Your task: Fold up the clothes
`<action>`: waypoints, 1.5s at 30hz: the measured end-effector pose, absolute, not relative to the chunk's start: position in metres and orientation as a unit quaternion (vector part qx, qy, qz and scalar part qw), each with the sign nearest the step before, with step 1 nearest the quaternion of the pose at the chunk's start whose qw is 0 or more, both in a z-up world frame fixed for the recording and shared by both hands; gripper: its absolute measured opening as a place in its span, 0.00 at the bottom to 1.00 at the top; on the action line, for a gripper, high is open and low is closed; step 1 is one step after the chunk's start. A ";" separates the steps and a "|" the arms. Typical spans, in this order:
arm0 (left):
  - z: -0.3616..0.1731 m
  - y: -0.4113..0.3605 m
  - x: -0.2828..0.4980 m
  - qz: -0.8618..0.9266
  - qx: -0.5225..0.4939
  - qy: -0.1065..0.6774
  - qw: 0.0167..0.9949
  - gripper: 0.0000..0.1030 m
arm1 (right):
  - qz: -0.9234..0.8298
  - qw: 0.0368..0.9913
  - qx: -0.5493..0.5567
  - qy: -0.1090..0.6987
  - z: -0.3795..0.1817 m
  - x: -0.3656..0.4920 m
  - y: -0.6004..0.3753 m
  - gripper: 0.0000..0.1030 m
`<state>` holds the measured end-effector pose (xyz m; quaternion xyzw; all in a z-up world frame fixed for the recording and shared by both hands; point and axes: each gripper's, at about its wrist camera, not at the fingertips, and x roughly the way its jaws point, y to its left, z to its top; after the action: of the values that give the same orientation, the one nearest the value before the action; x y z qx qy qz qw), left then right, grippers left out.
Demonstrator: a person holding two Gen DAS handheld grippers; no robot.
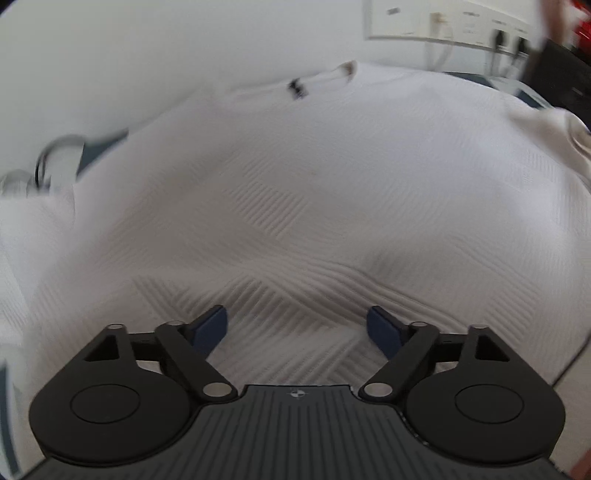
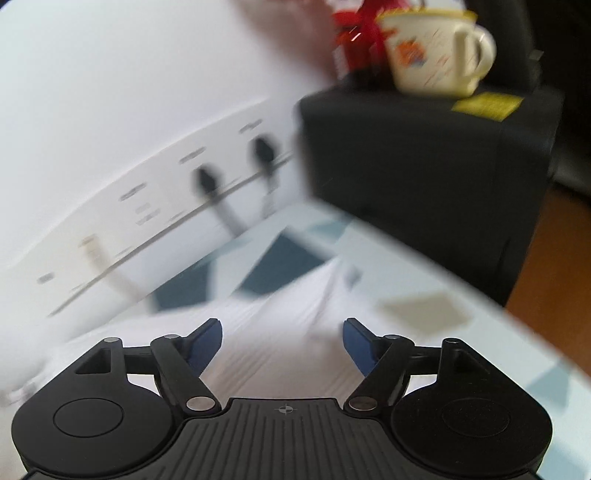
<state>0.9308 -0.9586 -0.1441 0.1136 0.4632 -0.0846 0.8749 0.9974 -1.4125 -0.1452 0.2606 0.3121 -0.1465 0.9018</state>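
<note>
The left gripper point(image 1: 297, 323) hangs over a white garment point(image 1: 314, 192) with a ribbed, chevron-like knit, spread broadly across the surface below. Its blue-padded fingers point(image 1: 212, 326) stand wide apart, with only the cloth lying beneath the gap and nothing pressed between them. At the garment's far edge a small dark tag point(image 1: 296, 89) shows near what may be the neckline, though blur makes that uncertain. A white wall panel with sockets and black plugs point(image 1: 498, 37) runs behind it.

The right gripper point(image 2: 282, 338) is also spread wide and holds nothing; its blue pads point(image 2: 356, 341) flank a rumpled stretch of the same white cloth point(image 2: 273, 332), which lies on a pale sheet with dark teal and beige geometric patches point(image 2: 284, 266). Beyond the sheet's edge stands a black cabinet point(image 2: 417, 162), and on top of it a cream mug with a painted motif point(image 2: 432, 51) beside something red point(image 2: 356, 33) that is too blurred to name. A yellow label point(image 2: 487, 105) lies next to the mug.
</note>
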 end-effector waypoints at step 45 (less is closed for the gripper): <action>-0.165 -0.762 0.772 -0.120 0.048 0.359 0.924 0.66 | -0.065 0.903 0.216 0.367 -0.172 0.717 -1.188 0.48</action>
<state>0.7724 -0.7615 -0.1650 0.0483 0.3586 -0.1203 0.9245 0.7167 -1.1877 -0.1718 0.2160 0.3666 -0.0646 0.9026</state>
